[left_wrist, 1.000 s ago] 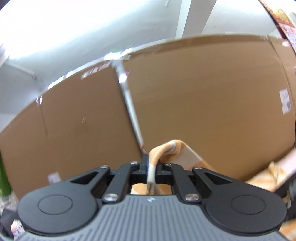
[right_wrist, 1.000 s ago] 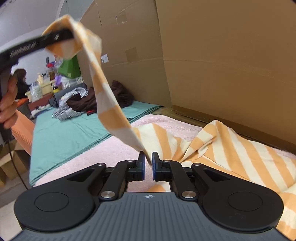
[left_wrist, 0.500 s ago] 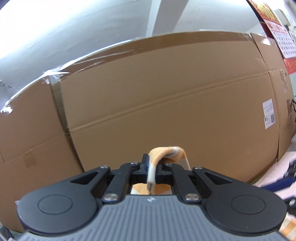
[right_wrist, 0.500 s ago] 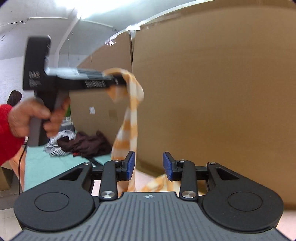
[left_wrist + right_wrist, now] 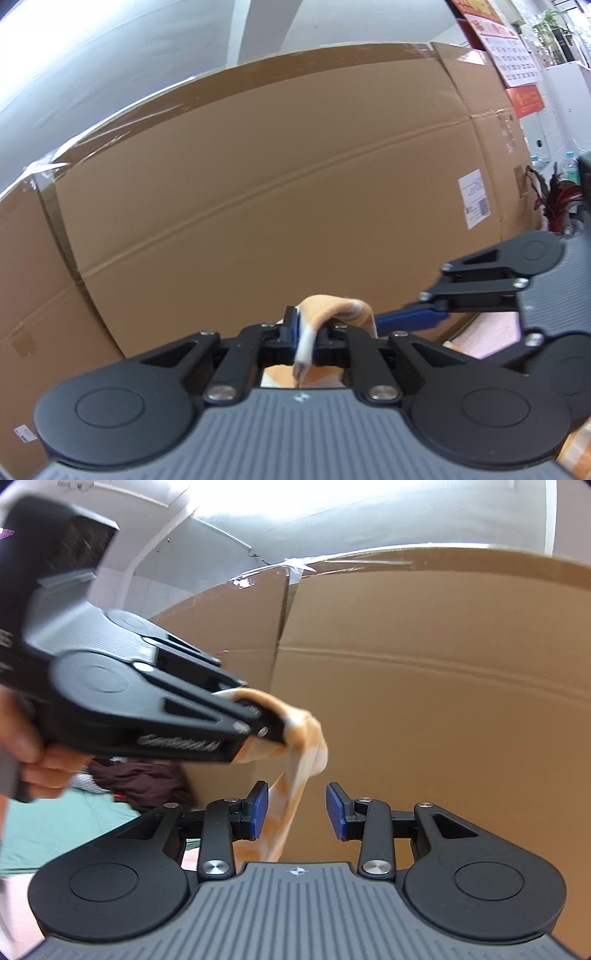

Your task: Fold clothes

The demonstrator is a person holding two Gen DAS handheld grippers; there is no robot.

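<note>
Left wrist view: the left gripper [image 5: 304, 338] pinches a fold of orange-and-cream striped garment [image 5: 334, 308] between its blue-padded fingers, and its jaws are easing apart at this moment with the cloth still between them. The fabric arches up over the right finger and drops out of sight behind the gripper body. From the right edge the right gripper [image 5: 410, 319] reaches in sideways, one blue finger [image 5: 406, 320] lying just beside the draped cloth. Behind both stands a wall of large cardboard boxes [image 5: 277, 206], closed, with taped seams and a white shipping label [image 5: 474, 203]; what they hold cannot be seen. A red wall calendar [image 5: 498, 40] hangs at the upper right, and a red-leaved plant [image 5: 557, 201] stands at the far right. A strip of pink surface [image 5: 487, 336] shows below the right gripper.

Right wrist view: the right gripper [image 5: 297, 810] has its blue pads spread apart. The striped garment [image 5: 291, 794] hangs down through the gap, close to the left pad [image 5: 258, 808] and well clear of the right one; neither pad presses it. Above and to the left, the left gripper [image 5: 273, 722] clamps the top of the cloth, held by the person's left hand [image 5: 29, 753] at the frame edge. The cardboard boxes [image 5: 443, 701] fill the background. At the lower left a dark maroon garment [image 5: 144, 781] lies heaped on a teal cloth [image 5: 62, 830].
</note>
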